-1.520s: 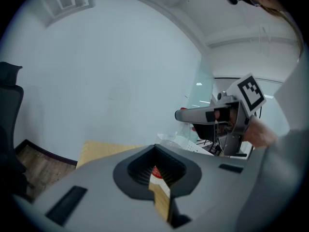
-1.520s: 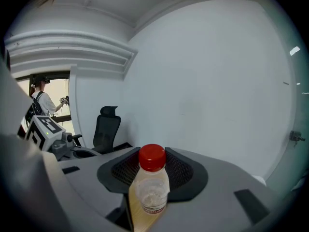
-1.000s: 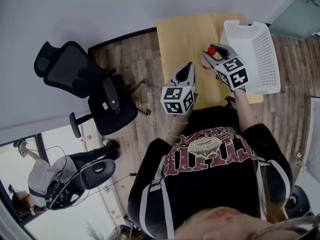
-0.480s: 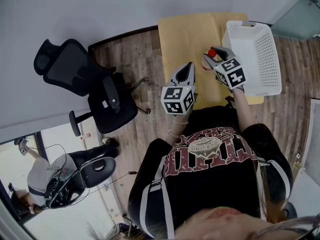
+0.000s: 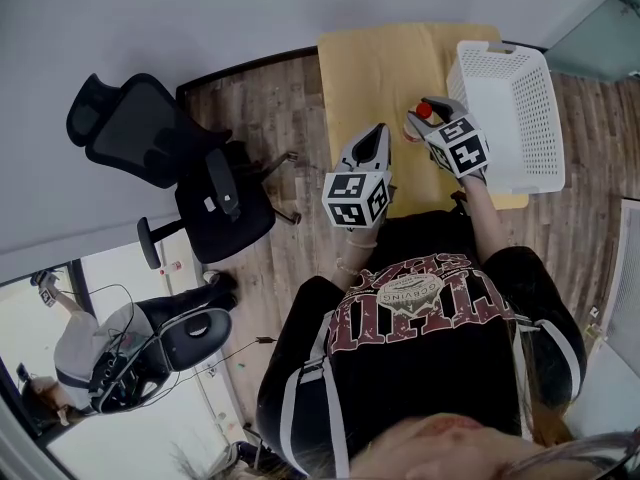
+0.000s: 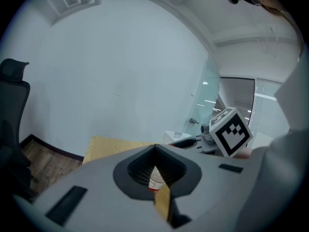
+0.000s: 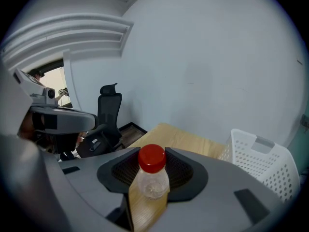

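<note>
Right gripper (image 5: 428,110) is pinching the bottle (image 7: 152,183); left gripper (image 5: 377,134) is idling, nearly closed. Loosening early is risking a drop short of the basket (image 5: 515,118).

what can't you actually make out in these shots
bottle base: right gripper view, sunk between the fingers; head view, under the right gripper. Whether it touches the table can't be told.
bottle label: left gripper view, too small to read.
basket: head view, its left wall behind the right gripper; right gripper view, cut off by the picture edge.
</note>
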Motion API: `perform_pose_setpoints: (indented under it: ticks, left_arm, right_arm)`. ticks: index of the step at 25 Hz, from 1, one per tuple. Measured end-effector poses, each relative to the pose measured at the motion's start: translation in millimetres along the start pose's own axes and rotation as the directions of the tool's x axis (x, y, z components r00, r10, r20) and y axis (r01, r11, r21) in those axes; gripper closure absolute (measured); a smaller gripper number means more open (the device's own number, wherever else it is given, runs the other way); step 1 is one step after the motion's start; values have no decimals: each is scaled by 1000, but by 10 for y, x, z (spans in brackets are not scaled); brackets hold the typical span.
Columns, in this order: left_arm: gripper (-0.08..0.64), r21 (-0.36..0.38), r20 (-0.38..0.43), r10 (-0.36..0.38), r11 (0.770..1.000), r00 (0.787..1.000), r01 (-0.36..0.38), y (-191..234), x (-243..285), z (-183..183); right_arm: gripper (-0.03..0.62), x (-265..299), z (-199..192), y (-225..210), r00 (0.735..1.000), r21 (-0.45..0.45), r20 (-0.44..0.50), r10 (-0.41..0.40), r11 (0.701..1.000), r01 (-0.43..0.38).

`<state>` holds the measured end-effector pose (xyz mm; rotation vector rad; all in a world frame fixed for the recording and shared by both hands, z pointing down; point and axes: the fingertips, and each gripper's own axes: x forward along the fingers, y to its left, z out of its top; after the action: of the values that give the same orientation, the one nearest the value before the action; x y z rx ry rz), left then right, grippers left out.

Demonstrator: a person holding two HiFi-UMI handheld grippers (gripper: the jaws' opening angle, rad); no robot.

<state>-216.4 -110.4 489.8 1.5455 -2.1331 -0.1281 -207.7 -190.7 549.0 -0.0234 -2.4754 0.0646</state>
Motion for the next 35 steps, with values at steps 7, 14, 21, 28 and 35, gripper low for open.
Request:
perform_pose_setpoints:
  ticks: [7,14,21,28,35]
  left_arm:
    - [512,-2,-1,-3,1000,1000,3,13,10,0]
    - [512,-2,-11,-3,1000,1000,3,19,36,-3]
    - [512,0,-11,-11,1000,1000,11,-15,77,-10]
    - [512,4,-13,-17,1000,1000,17,-23,88,6]
    - [512,13,-6,-18,1000,1000,19,-54,86,37]
  right_arm:
    - [423,59,-69,4,1000,6,-16,0,1000,1]
    - [423,99,-133,5,999,-12,-34,-14,1000,14]
    - [423,73,-154,44,1000,-18,-29,-9,1000,9]
    - [423,44,-171,85,999,-36,-29,-20,999,19]
    - [422,38,-171,77,999,-28,-32,-30,999,29]
